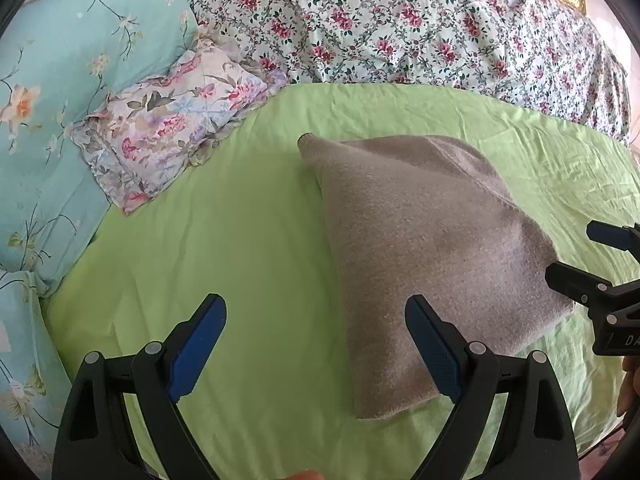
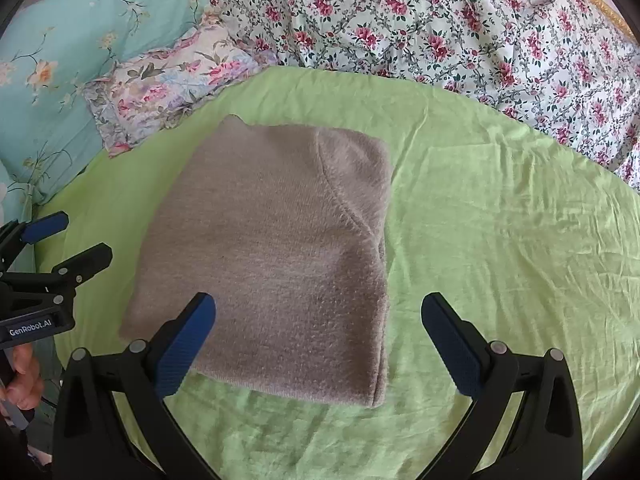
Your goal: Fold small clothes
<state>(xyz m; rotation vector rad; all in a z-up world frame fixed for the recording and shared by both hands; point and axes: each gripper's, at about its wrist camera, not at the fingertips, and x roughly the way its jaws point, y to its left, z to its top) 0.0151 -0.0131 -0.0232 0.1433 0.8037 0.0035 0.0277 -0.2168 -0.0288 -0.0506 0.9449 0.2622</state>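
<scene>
Ahead of our left claw (image 1: 316,344), w/ jaws spread wide & pinching nothing, the grey knit garment (image 1: 424,256) lies folded on the green sheet (image 1: 240,240), mostly fwd-right of the claw; its near corner sits just beyond the right finger. Risk here, we judge: a grab at that near edge may catch only the top layer, so the fold peels open, or snag the sheet too & drag it into wrinkles. Room: bare sheet fwd & left until the floral pillow (image 1: 168,128) far-left; the flowered quilt (image 1: 400,28) bounds the far side. The right claw (image 1: 608,264) pokes in at far right, touching or just beside the garment's right corner, can't tell which.

Before our right claw (image 2: 320,340), also spread & empty, the garment sits fwd-left, its near hem between the fingers, right edge stacked in layers. Plenty of open sheet to the right. The left claw hovers at far left, near the garment's left edge; both reaching inward could collide, we think.
</scene>
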